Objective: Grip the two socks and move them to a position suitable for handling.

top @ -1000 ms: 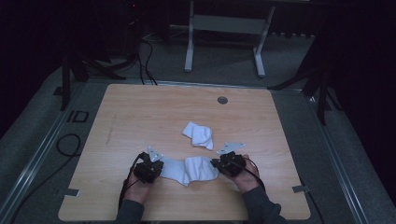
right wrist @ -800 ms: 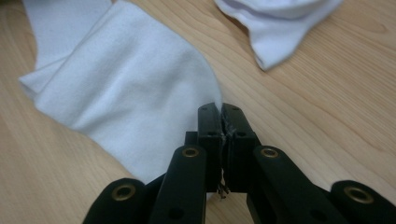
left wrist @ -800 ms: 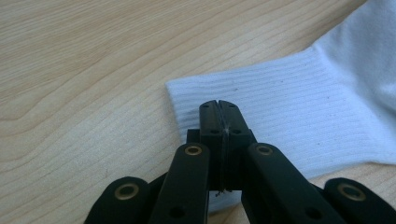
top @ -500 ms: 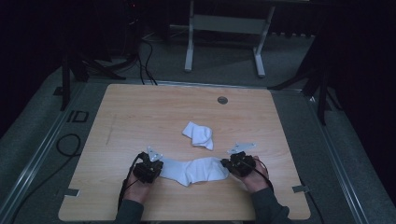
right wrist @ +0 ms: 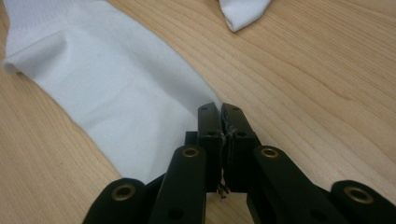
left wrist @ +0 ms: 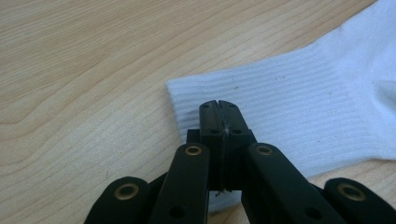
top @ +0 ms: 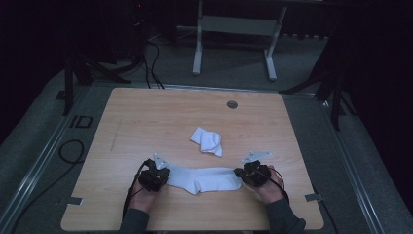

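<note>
Sock (top: pixel 204 179) lies stretched flat near the table's (top: pixel 146 122) six o'clock edge in the high view, the left gripper (top: pixel 163 176) at its nine o'clock end, the right gripper (top: pixel 242 174) at three o'clock; a folded sock (top: pixel 207 141) sits at its twelve o'clock. Left gripper view: jaws pinched on the ribbed cuff (left wrist: pixel 280 93). Right gripper view: jaws pinched on the smooth toe end (right wrist: pixel 140 102).

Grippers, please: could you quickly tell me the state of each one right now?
Left gripper: shut on the flat sock's ribbed cuff.
Right gripper: shut on the flat sock's other end.
</note>
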A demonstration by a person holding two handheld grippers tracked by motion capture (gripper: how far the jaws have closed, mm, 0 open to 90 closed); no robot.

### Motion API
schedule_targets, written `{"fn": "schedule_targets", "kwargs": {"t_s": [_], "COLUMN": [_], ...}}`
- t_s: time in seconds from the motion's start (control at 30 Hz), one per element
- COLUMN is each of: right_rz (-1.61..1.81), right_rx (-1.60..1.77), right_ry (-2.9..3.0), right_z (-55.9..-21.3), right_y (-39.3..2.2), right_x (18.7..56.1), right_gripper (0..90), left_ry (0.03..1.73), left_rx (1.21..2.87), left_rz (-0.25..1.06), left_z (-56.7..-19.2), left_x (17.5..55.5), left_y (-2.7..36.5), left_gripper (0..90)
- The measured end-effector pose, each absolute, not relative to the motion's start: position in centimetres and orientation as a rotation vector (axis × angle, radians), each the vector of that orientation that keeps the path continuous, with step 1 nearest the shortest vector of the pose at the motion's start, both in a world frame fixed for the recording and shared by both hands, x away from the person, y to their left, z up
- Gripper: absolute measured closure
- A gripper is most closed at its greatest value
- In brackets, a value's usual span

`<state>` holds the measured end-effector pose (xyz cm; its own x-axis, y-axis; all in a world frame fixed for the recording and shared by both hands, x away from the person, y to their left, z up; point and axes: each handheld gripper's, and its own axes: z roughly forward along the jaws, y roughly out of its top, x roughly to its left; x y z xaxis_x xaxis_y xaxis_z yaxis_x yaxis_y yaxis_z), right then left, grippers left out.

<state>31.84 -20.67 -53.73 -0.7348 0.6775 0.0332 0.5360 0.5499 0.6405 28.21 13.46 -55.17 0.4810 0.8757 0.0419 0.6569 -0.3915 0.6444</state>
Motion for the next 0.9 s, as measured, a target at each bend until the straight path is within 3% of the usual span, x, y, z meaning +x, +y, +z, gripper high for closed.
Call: {"fn": "schedule_targets", "kwargs": {"t_s": [0.4,0.6,0.7,0.9], "right_rz": [0.891,0.922,0.965,1.009], "right_rx": [1.012,1.023,1.036,1.009], "right_ry": [2.591,2.558,2.535,2.494], "right_z": [-54.7,-54.3,-53.8,-52.2], "right_y": [-20.5,-20.7,-20.8,-19.8], "right_x": [31.5,31.5,31.7,32.8], "right_gripper": [86.5,69.3,66.1,63.0], "left_ry": [1.249,1.214,1.190,1.165], "left_rx": [2.173,2.144,2.130,2.113], "left_rz": [0.518,0.477,0.481,0.497], "left_z": [-55.2,-55.0,-54.8,-54.6], "left_x": [28.1,27.9,27.8,27.7], "left_y": [13.4,13.5,13.4,13.3], "left_gripper": [89.2,76.0,70.2,67.4]}}
